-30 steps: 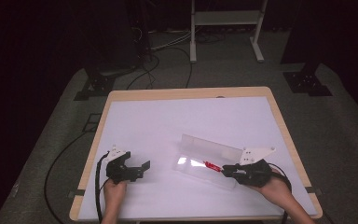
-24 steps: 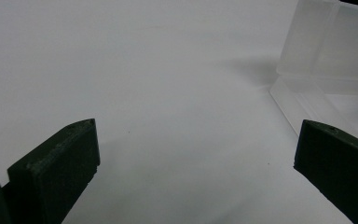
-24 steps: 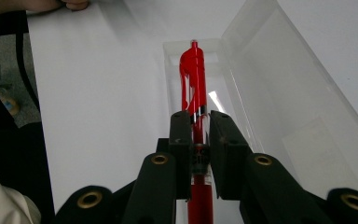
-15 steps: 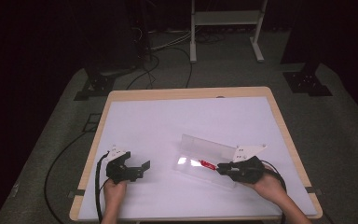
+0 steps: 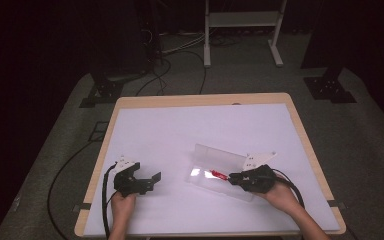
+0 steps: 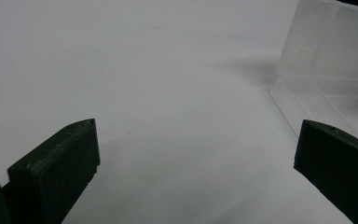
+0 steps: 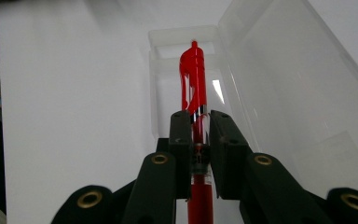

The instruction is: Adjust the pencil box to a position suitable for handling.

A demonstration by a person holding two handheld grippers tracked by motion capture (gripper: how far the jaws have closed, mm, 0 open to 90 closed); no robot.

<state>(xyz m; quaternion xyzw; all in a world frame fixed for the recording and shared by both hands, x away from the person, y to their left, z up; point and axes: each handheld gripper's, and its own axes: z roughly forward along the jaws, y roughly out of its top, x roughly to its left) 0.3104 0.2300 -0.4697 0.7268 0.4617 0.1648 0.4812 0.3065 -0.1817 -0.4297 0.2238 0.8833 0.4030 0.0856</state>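
While the left gripper (image 5: pixel 152 179) is resting wide open on the white table (image 5: pixel 180 130), the right gripper (image 7: pixel 199 122) is clamping a red plastic pen (image 7: pixel 194 79) (cap forward) over the clear plastic case (image 7: pixel 279 88).

Black left gripper (image 5: pixel 150 179) and right gripper (image 5: pixel 232 176), brass screws, grey plates, black cables

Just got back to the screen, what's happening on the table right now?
A person's right tool is clamped on a red pen, holding it over the open clear plastic case on the white table. The left tool rests off to the side, its jaws wide open with nothing between them.
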